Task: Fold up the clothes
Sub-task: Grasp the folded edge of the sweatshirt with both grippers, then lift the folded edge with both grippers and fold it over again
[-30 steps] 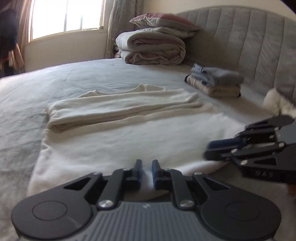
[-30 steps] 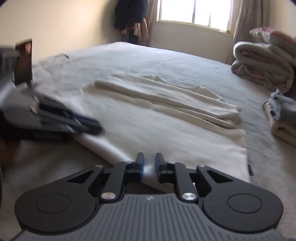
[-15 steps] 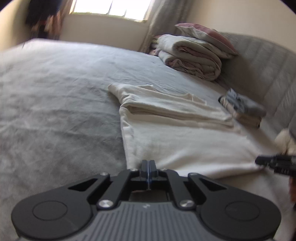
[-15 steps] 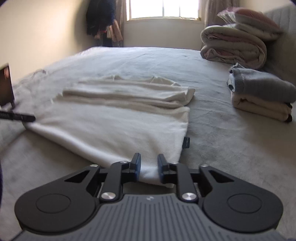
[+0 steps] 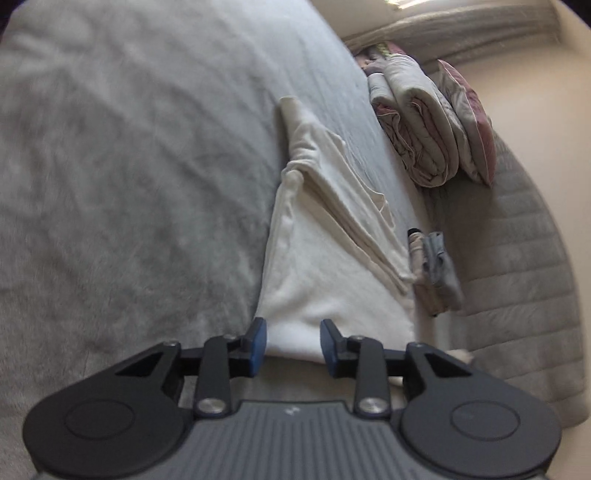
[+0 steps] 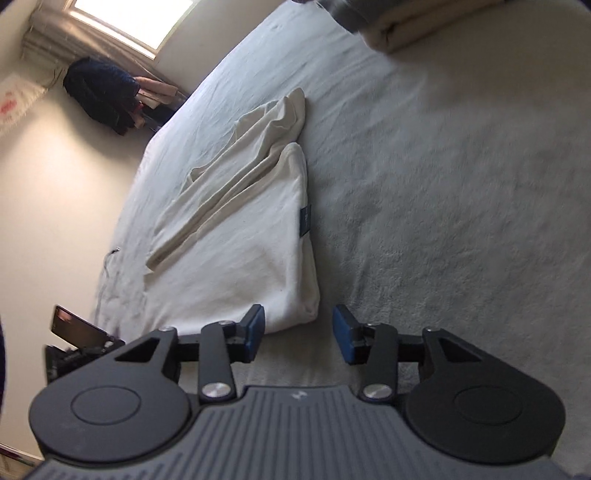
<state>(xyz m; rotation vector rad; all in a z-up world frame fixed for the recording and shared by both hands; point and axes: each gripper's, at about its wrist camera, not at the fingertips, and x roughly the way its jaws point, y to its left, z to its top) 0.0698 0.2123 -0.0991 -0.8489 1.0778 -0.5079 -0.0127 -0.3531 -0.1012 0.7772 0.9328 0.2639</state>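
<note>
Lying flat on the grey bed (image 5: 129, 184), the cream garment (image 5: 325, 280) is partly folded, its sleeves laid across the upper body in a narrow band. A small dark label (image 6: 305, 220) shows at its side edge in the right wrist view.

Left gripper (image 5: 292, 346): fingers opening, moderately parted. The near hem corner of the garment sits between the blue pads (image 5: 257, 345), but the pads do not press on it.

Right gripper (image 6: 298, 335): fingers opening, somewhat wider. The other hem corner lies just ahead of and beside the left-hand pad (image 6: 255, 332); nothing is gripped, and bare bed cover shows through the gap.

Both views are strongly rolled, so the bed appears tilted.

Surroundings: a folded duvet (image 5: 417, 136) with a pink pillow (image 5: 469, 122) stands near the padded headboard (image 5: 517, 277). A small stack of folded clothes (image 5: 436, 273) rests just beyond the garment's far corner. Dark clothing (image 6: 103, 92) hangs near the window (image 6: 133, 18).
</note>
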